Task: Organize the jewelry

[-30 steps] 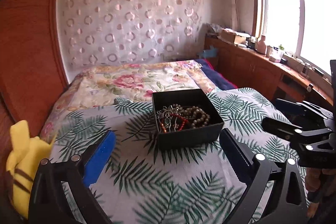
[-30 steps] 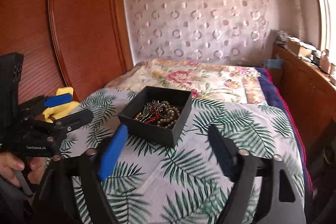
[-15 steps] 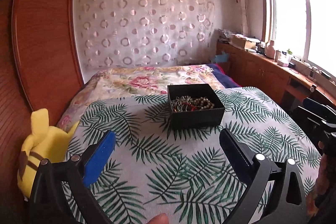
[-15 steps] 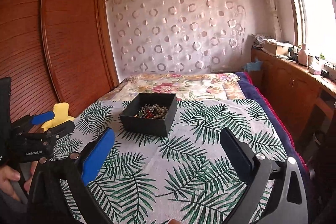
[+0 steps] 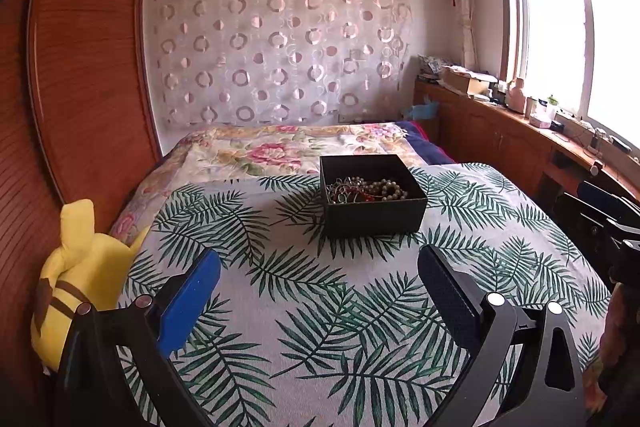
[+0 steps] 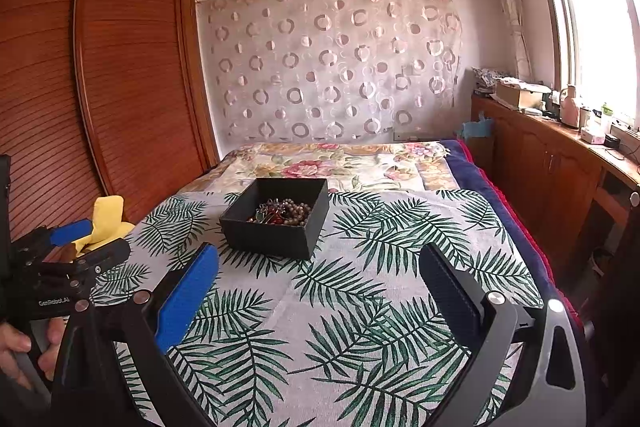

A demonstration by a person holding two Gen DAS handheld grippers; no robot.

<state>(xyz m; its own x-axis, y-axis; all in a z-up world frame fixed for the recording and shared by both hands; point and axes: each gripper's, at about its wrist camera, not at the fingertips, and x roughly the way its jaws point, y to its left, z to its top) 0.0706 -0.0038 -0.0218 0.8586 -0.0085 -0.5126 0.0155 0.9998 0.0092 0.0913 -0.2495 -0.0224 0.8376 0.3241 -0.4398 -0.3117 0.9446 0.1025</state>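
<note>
A black open box (image 5: 374, 217) stands on the palm-leaf cloth, holding a heap of jewelry (image 5: 366, 189): bead strands, silver chains and something red. It also shows in the right wrist view (image 6: 276, 235) with the jewelry (image 6: 282, 213) inside. My left gripper (image 5: 318, 273) is open and empty, well back from the box. My right gripper (image 6: 320, 275) is open and empty, also back from the box. The left gripper shows at the left edge of the right wrist view (image 6: 86, 241).
The palm-leaf cloth (image 5: 312, 307) covers the near part of a bed with a floral blanket (image 5: 280, 151) behind. A yellow plush toy (image 5: 76, 279) lies at the left edge by the wooden wardrobe (image 6: 100, 87). A wooden counter (image 6: 560, 155) with clutter runs under the window on the right.
Both grippers have pulled back and risen away from the box, which now looks smaller and farther. Both stay open and empty.
</note>
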